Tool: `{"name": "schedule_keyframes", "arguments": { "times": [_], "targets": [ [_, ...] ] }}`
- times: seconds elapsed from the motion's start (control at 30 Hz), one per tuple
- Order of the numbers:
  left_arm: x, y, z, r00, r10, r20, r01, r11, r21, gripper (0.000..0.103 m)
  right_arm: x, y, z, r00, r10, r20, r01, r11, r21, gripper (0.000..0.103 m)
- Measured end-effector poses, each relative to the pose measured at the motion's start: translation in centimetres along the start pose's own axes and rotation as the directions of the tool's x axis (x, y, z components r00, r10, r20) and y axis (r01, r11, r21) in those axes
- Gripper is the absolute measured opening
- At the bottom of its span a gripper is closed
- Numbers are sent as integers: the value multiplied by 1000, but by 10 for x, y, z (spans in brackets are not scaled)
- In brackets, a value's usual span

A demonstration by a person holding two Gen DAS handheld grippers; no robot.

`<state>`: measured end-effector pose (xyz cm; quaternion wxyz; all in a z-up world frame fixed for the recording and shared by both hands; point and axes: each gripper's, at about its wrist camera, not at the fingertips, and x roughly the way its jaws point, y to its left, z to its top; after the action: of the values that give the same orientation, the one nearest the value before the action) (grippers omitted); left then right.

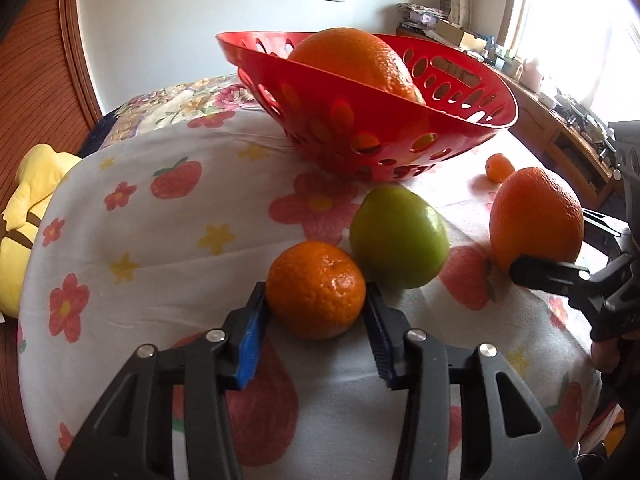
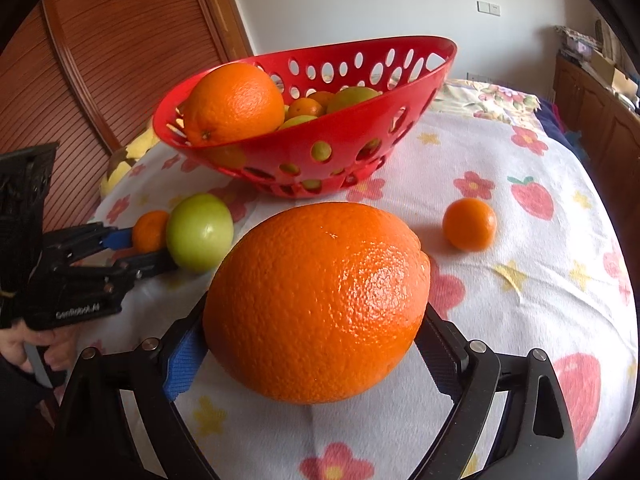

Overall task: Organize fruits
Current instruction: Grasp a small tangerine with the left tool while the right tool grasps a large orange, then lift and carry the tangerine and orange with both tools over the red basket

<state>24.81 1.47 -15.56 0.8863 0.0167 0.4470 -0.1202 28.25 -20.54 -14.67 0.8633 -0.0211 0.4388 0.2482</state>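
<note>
My left gripper is shut on a small mandarin that rests on the flowered cloth, its blue pads pressed on both sides. A green apple touches the mandarin just behind it. My right gripper is shut on a large orange, with a pad against each flank. The red perforated basket stands behind, holding another big orange and several smaller fruits. A second small mandarin lies loose to the right of the large orange.
A yellow plush toy lies off the cloth's left edge by a wooden slatted door. Low wooden cabinets with clutter run along the right wall. A person's hand holds the left gripper's handle.
</note>
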Motion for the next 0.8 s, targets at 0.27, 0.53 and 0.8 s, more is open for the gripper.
{"name": "schedule_keyframes", "arguments": {
  "times": [0.27,0.53,0.8],
  "targets": [
    [-14,-2,0,999,12,30,-11,1000,-6,42,-10,-4,-12,1000,-1,2,1,1000,11,94],
    [-41,1,4,996,23,81,-23,1000,-5,42,-13,-4,-16,1000,3,9,-3,1000,20,94],
    [-67,-9,10,991,9,132,-10,1000,6,42,-21,-2,-19,1000,-8,25,7,1000,24,93]
  ]
}}
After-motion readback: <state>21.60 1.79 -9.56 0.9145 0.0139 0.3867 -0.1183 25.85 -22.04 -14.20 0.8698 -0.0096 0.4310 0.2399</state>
